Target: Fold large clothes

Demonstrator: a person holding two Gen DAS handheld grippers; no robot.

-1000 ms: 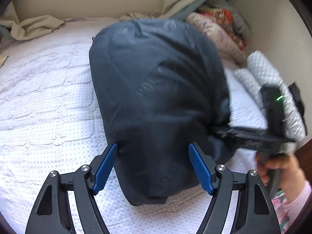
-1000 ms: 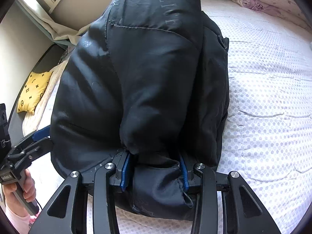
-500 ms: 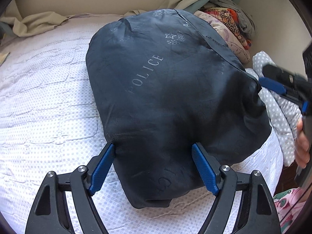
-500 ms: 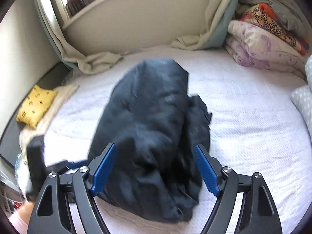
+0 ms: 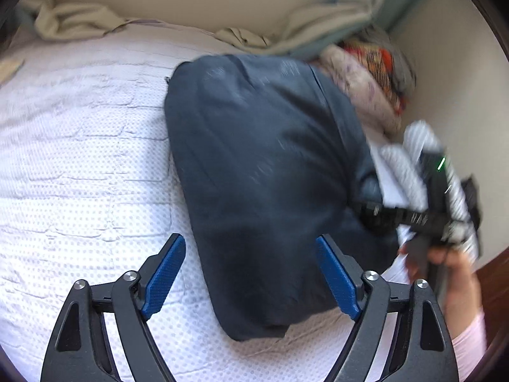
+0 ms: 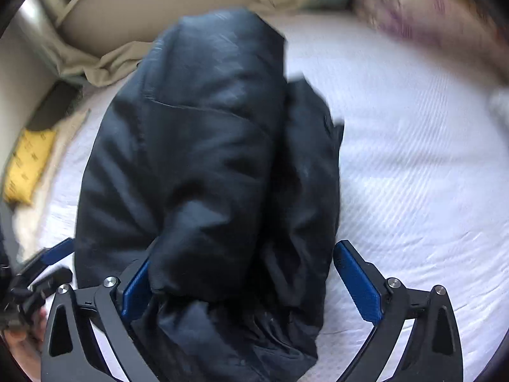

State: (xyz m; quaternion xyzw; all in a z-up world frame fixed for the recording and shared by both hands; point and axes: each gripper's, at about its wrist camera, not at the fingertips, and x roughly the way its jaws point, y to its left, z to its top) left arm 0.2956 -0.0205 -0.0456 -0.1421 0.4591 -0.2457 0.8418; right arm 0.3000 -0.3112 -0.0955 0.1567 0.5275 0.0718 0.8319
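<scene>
A dark navy padded jacket (image 5: 267, 172) lies folded into a thick bundle on the white bed (image 5: 79, 175). My left gripper (image 5: 251, 273) is open, its blue pads either side of the bundle's near end. My right gripper (image 6: 251, 289) is open too, its jaws wide around the jacket's other end (image 6: 210, 172); the cloth bulges over its left pad. In the left wrist view the right gripper (image 5: 413, 216) shows at the jacket's right edge. In the right wrist view the left gripper (image 6: 41, 270) shows at the lower left. Both views are blurred.
Beige crumpled cloth (image 5: 73, 22) lies along the headboard. Folded quilts (image 5: 375, 73) are stacked in the far corner, with a dotted pillow (image 5: 413, 152) beside them. A yellow cushion (image 6: 28, 165) lies off the bed's left side.
The right gripper, which was shut on the jacket's end a second ago, let go, drew back, and has come in again with jaws open around the bundle. The left gripper pulled back slightly.
</scene>
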